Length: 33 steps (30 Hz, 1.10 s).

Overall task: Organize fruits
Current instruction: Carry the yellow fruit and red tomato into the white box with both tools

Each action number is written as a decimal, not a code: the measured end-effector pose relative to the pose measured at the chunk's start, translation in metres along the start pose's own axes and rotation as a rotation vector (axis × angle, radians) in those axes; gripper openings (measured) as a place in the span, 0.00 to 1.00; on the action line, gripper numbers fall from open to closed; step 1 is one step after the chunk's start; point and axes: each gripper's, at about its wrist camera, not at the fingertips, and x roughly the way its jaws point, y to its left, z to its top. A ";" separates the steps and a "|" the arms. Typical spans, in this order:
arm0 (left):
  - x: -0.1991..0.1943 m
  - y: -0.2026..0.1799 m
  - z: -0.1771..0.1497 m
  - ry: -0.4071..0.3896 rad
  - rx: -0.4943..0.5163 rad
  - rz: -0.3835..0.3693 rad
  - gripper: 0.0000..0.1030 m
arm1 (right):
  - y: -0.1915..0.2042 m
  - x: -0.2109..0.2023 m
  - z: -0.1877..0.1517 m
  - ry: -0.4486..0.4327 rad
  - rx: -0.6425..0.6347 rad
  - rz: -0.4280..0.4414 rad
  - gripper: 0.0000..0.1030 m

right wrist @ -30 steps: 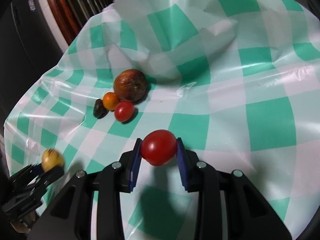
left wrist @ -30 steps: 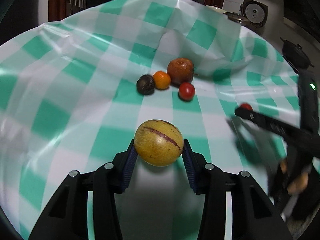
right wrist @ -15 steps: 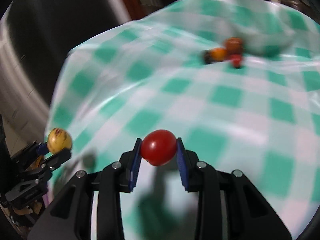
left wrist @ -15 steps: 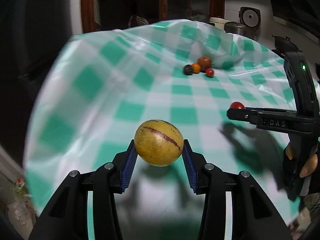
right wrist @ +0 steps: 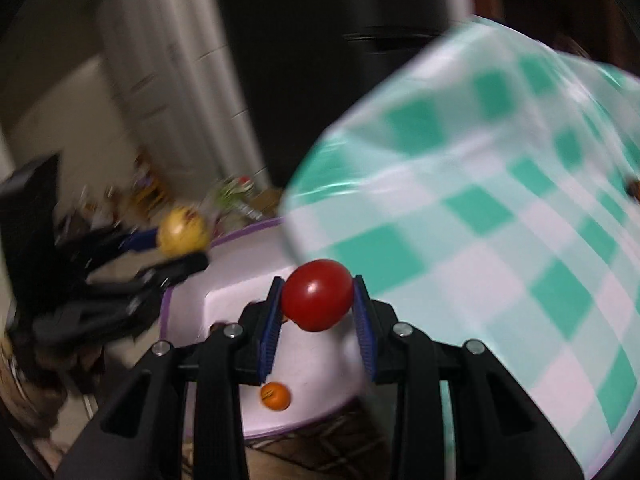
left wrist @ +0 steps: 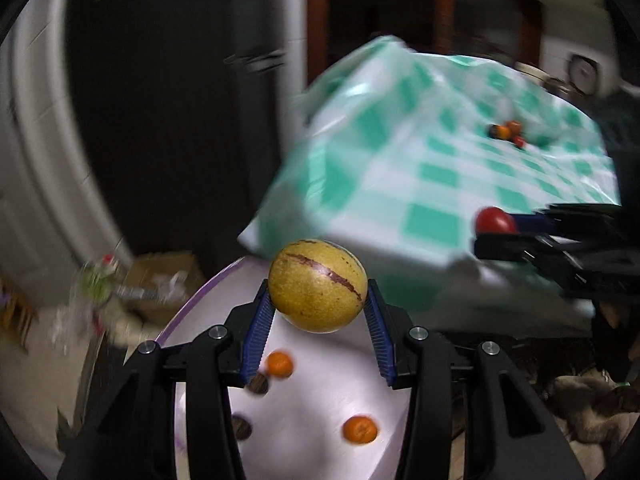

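My left gripper is shut on a yellow fruit with a brown streak and holds it above a white basin with a purple rim. Two small oranges and dark fruits lie in the basin. My right gripper is shut on a red tomato above the same basin, beside the table corner. The right gripper with its tomato shows at the right of the left wrist view. The left gripper with the yellow fruit shows at the left of the right wrist view.
The table with the green-and-white checked cloth stands behind and right of the basin, with several fruits far back on it. A cardboard box and clutter lie on the floor at the left. A dark doorway is behind.
Both grippers have swung back and left, off the table and down over the basin, each still holding its fruit. The basin with its fruits has come into view.
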 end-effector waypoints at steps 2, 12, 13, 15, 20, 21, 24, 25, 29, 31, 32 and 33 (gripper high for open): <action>0.005 0.016 -0.012 0.032 -0.015 0.039 0.41 | 0.022 0.013 -0.003 0.037 -0.073 0.039 0.33; 0.113 0.072 -0.068 0.433 -0.082 0.013 0.41 | 0.072 0.138 -0.048 0.435 -0.281 0.073 0.33; 0.124 0.074 -0.070 0.472 -0.079 0.015 0.41 | 0.072 0.155 -0.054 0.477 -0.296 0.050 0.33; 0.147 0.081 -0.071 0.543 -0.078 0.018 0.41 | 0.071 0.177 -0.060 0.539 -0.316 0.023 0.33; 0.195 0.096 -0.067 0.668 -0.106 0.003 0.41 | 0.075 0.220 -0.070 0.667 -0.400 -0.078 0.33; 0.202 0.097 -0.066 0.675 -0.095 0.010 0.41 | 0.076 0.226 -0.071 0.685 -0.420 -0.091 0.33; 0.219 0.095 -0.059 0.686 -0.069 0.009 0.41 | 0.079 0.239 -0.078 0.730 -0.461 -0.122 0.33; 0.225 0.093 -0.057 0.692 -0.061 0.014 0.41 | 0.079 0.243 -0.079 0.753 -0.465 -0.126 0.33; 0.249 0.086 -0.059 0.727 -0.028 0.044 0.42 | 0.085 0.247 -0.078 0.769 -0.469 -0.138 0.34; 0.256 0.083 -0.060 0.740 -0.027 0.041 0.42 | 0.084 0.246 -0.079 0.779 -0.462 -0.130 0.34; 0.259 0.080 -0.061 0.748 -0.022 0.044 0.42 | 0.082 0.254 -0.076 0.779 -0.460 -0.126 0.35; 0.260 0.079 -0.062 0.750 -0.022 0.045 0.42 | 0.082 0.253 -0.076 0.777 -0.458 -0.125 0.38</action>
